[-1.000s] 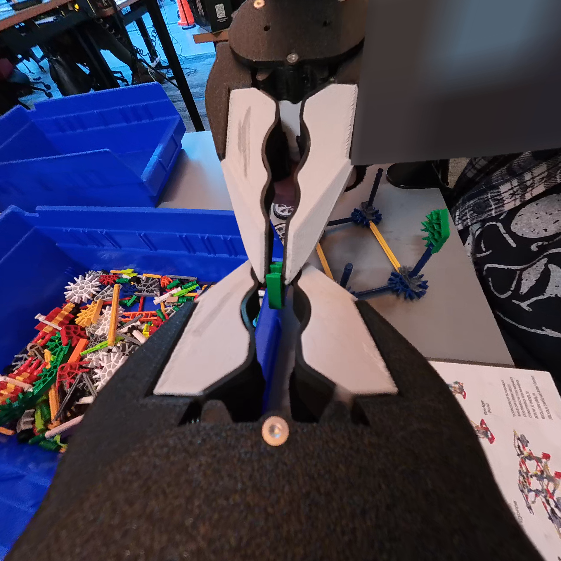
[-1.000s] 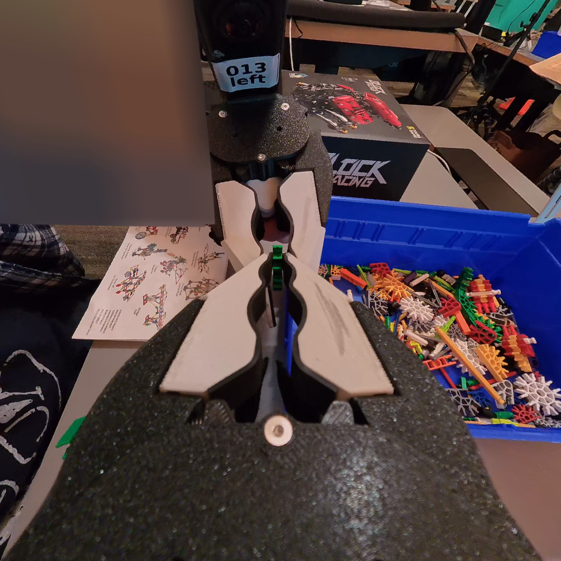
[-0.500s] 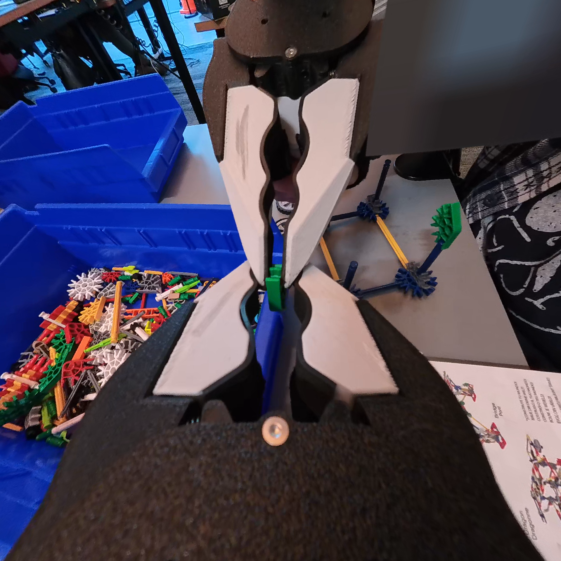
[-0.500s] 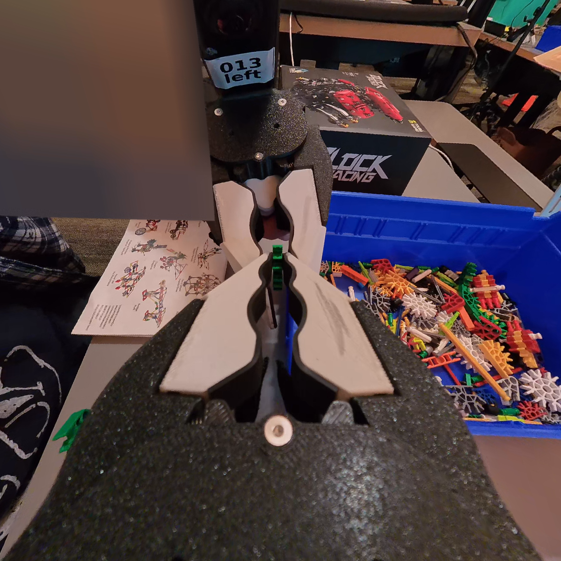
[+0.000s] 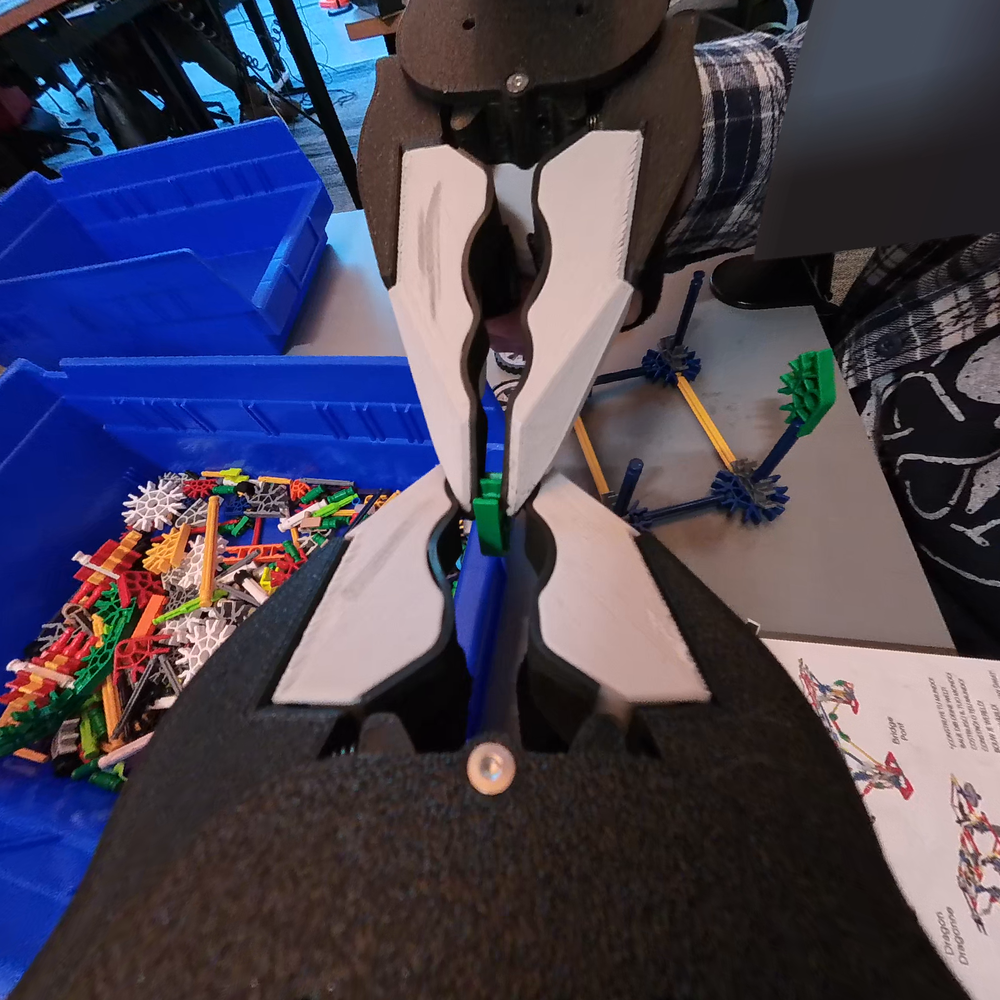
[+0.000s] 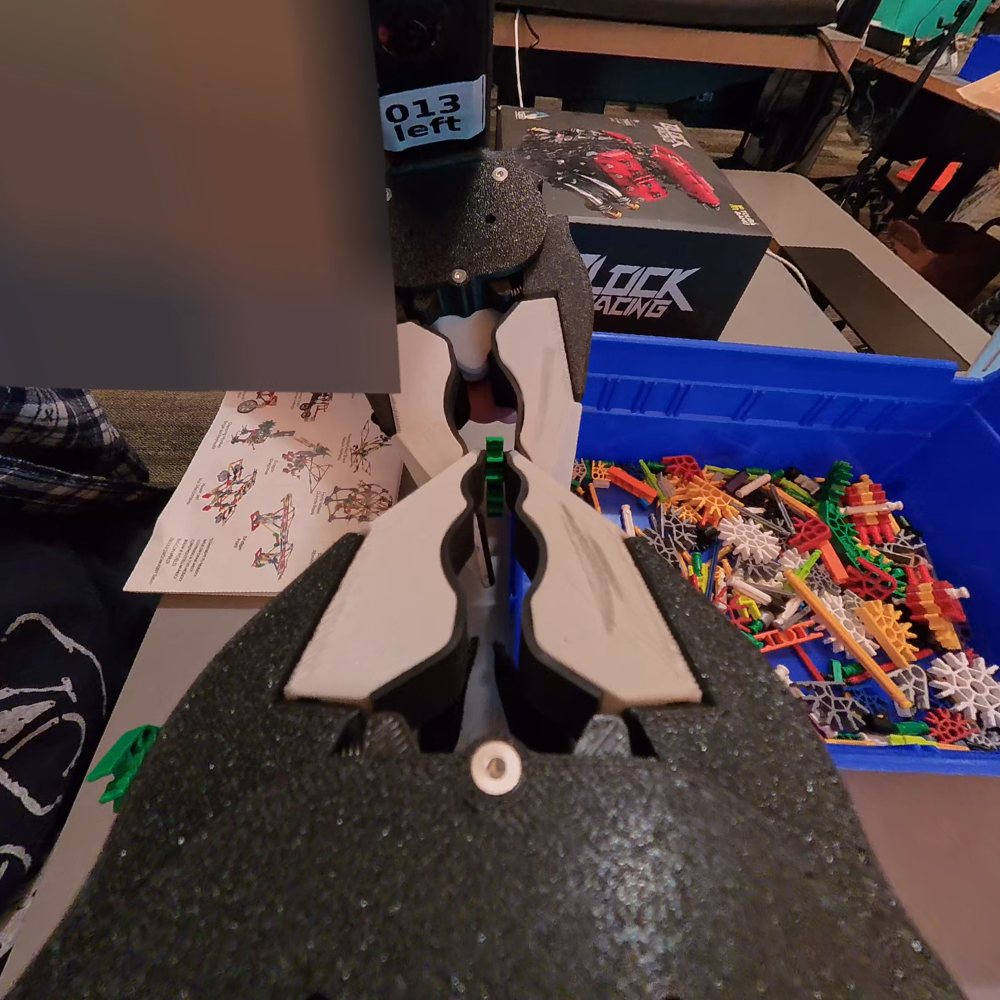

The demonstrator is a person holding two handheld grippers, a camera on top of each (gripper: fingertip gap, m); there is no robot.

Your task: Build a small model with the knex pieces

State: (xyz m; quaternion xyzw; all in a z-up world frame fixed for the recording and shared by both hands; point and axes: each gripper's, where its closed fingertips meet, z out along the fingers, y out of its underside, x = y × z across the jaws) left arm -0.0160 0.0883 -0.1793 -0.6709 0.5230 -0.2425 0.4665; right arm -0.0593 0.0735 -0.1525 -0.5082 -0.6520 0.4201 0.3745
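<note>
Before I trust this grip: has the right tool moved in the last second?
Yes, slightly: the black box sits higher in its view, so the right tool has dipped downward.

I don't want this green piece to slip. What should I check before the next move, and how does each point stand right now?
1. Left claw shut on the green connector: ok.
2. Right claw shut on the same connector: ok.
3. Claws meet tip to tip, roughly in line: ok.
4. Dark rod inside the right claw seated in the connector: cannot tell, the joint is hidden.
5. Part-built frame on the table lies apart from both claws: ok.
</note>
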